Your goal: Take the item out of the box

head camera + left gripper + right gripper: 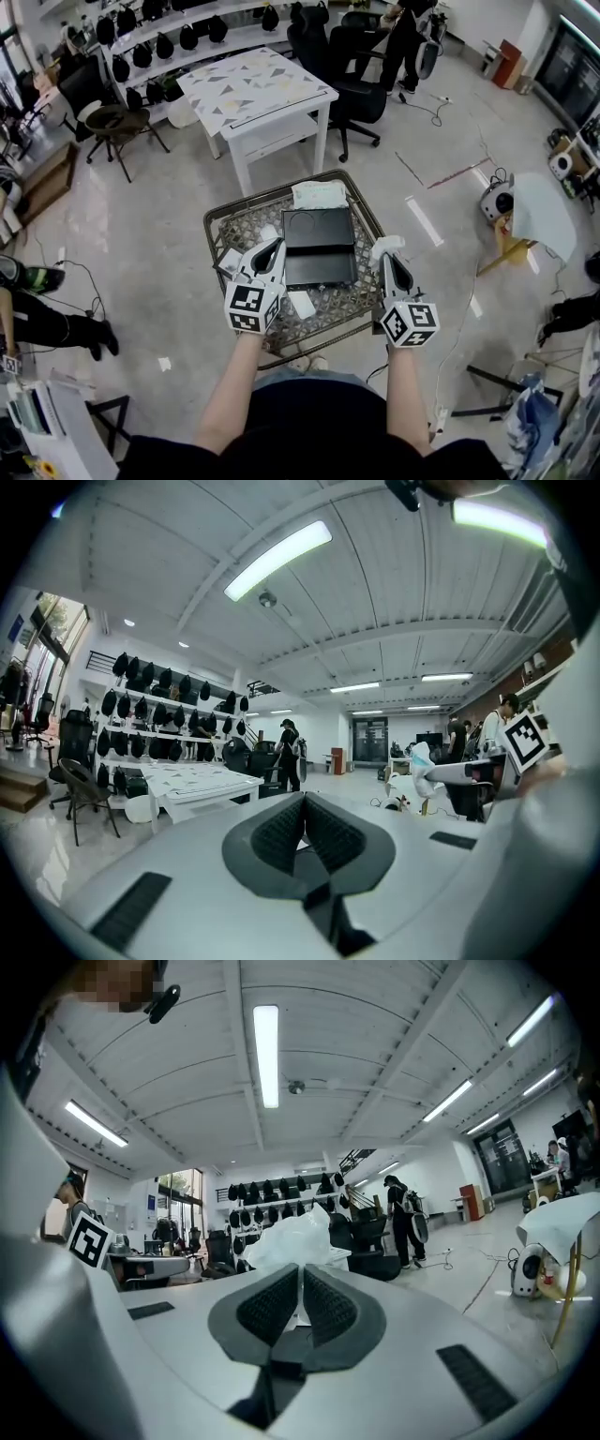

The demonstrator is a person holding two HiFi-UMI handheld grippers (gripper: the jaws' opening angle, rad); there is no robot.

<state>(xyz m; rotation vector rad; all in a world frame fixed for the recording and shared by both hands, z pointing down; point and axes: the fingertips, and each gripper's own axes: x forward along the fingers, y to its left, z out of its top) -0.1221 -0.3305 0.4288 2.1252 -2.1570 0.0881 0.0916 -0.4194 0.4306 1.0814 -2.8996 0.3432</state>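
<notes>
A flat black box point(319, 246) lies on the wire-mesh table point(214, 220) in the head view. My right gripper point(386, 255) hovers at the box's right edge, shut on a crumpled white plastic bag point(387, 244). In the right gripper view the bag point(295, 1237) sticks up past the nearly closed right gripper point(300, 1274). My left gripper point(274, 246) hangs at the box's left edge. In its own view the left gripper point(304, 803) has its pads together, with only a thin pale sliver low between them. The bag point(422, 761) also shows there, off to the right.
A white sheet point(319, 194) lies behind the box and small white cards point(301, 303) lie on the mesh. Beyond stand a patterned white table point(253, 84), black office chairs point(361, 89), shelves of dark bags point(178, 42) and a standing person point(405, 37). Cables cross the floor to the right.
</notes>
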